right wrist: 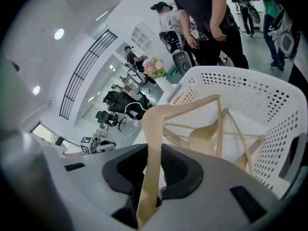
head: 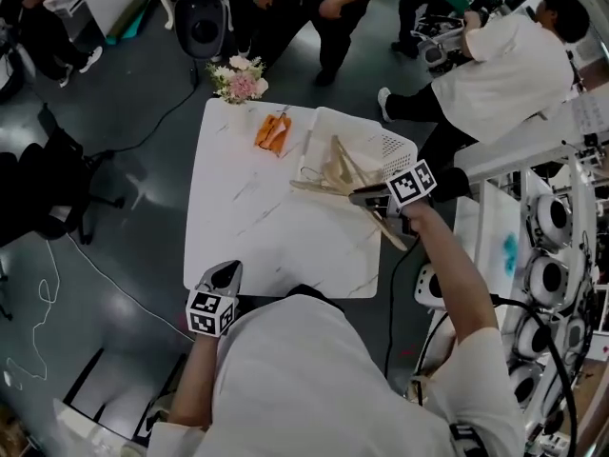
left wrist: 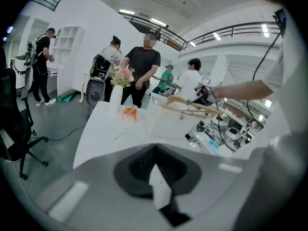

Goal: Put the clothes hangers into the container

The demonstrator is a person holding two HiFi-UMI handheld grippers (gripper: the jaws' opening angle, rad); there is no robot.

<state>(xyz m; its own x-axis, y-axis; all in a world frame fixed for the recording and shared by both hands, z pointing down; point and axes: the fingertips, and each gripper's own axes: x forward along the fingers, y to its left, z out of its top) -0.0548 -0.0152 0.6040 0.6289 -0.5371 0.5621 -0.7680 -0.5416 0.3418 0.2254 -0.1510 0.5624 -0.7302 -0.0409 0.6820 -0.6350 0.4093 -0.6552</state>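
A white perforated basket (head: 392,147) stands at the back right of the white marble table (head: 257,227). Several wooden hangers (head: 333,171) lie in it and stick out over its near rim. My right gripper (head: 373,201) hovers at the basket's front edge, shut on one wooden hanger (head: 392,234). In the right gripper view that hanger (right wrist: 155,138) runs up between the jaws, with the basket (right wrist: 269,109) and other hangers (right wrist: 211,134) just beyond. My left gripper (head: 225,276) sits by the table's front left corner, jaws together and holding nothing. The left gripper view shows its jaws (left wrist: 156,177) the same way.
An orange object (head: 272,131) and a thin white stick (head: 306,139) lie at the table's back. A vase of flowers (head: 238,79) stands on the far edge. People stand beyond the table, near a black speaker (head: 200,25). White machinery (head: 552,255) crowds the right side.
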